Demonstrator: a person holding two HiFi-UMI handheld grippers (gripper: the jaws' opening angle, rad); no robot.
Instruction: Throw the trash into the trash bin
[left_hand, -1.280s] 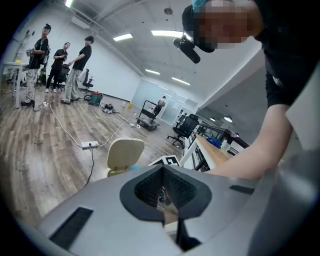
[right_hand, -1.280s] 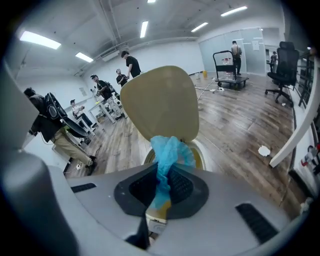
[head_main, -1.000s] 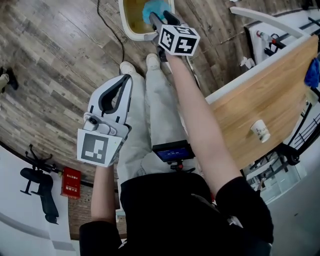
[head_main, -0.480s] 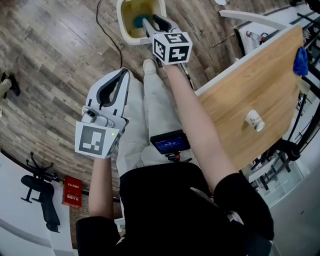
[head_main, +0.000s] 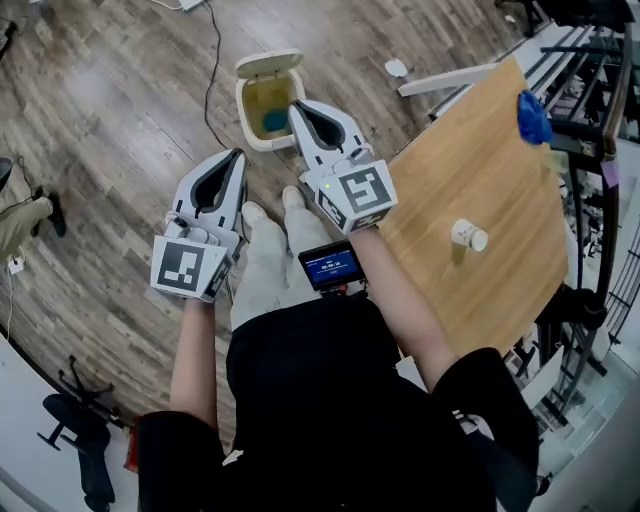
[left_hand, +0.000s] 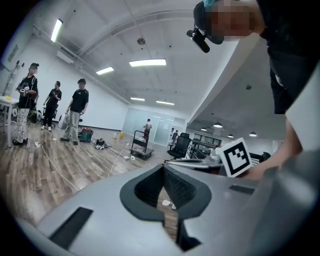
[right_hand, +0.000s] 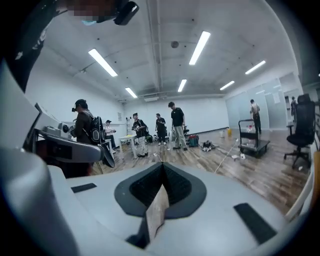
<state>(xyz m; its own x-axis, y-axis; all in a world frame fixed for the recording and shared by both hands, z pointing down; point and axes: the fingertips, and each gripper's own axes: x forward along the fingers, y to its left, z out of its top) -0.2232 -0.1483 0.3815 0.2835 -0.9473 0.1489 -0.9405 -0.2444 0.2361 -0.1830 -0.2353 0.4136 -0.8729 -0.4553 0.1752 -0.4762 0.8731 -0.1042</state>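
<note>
The white trash bin (head_main: 262, 68) stands on the wood floor with its lid up, and a blue piece of trash (head_main: 274, 122) lies inside it. In the head view my right gripper (head_main: 296, 104) is raised above the bin's right rim, shut and empty. My left gripper (head_main: 238, 153) hangs to the left of it, nearer my legs, also shut with nothing held. The left gripper view shows the left gripper (left_hand: 162, 167) with its tips together, pointing roughly level across the room. The right gripper (right_hand: 162, 165) looks the same in the right gripper view.
A wooden table (head_main: 470, 170) stands to the right, with a paper cup (head_main: 467, 235) and a blue cloth (head_main: 533, 117) on it. A cable (head_main: 212, 70) and a white scrap (head_main: 396, 68) lie on the floor. Several people (left_hand: 77, 107) and a cart (left_hand: 141, 145) stand far off.
The right gripper let go of the blue trash into the bin, shut, and rose well clear of it. The left gripper rose too. The bin now looks farther below.
</note>
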